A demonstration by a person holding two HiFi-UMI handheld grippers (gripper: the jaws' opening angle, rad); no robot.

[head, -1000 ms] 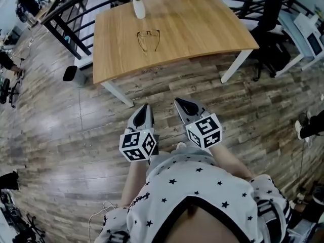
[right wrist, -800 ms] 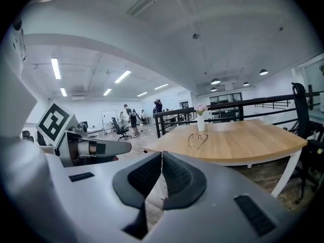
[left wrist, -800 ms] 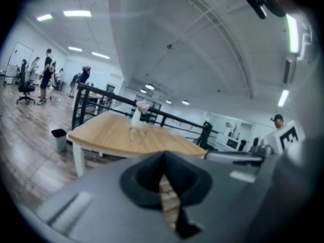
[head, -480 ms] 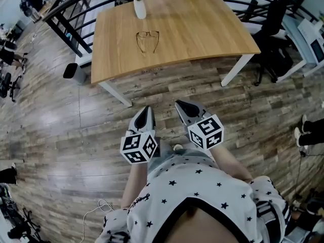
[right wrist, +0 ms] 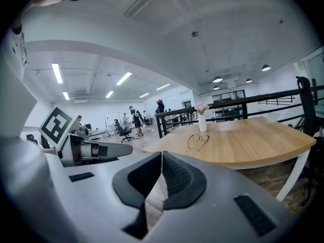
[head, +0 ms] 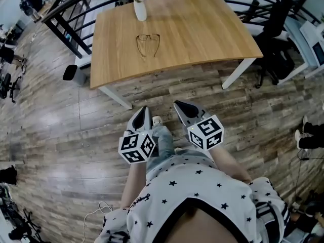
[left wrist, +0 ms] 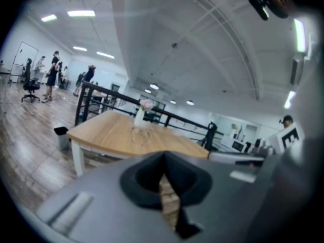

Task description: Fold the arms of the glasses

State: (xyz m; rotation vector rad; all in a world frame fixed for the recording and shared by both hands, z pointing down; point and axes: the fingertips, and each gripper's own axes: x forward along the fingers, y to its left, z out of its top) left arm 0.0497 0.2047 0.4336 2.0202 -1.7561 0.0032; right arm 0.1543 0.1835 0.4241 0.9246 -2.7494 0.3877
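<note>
A pair of thin-framed glasses (head: 148, 43) lies on the wooden table (head: 202, 29) with both arms spread open toward me; it shows again as glasses (right wrist: 198, 140) in the right gripper view and faintly as glasses (left wrist: 139, 134) in the left gripper view. My left gripper (head: 144, 110) and my right gripper (head: 178, 105) hang side by side over the floor, well short of the table's near edge. Both are shut, tips together, with nothing between them.
A white vase of pink flowers (head: 139, 4) stands just behind the glasses. A black railing (head: 66, 14) runs behind the table, an office chair (head: 276, 19) stands at its right, a small black bin (head: 70, 73) at its left. People stand far off in the room.
Both grippers have crept a little toward the table as the person steps forward; a leg and shoe now show between them. The glasses have not moved.
</note>
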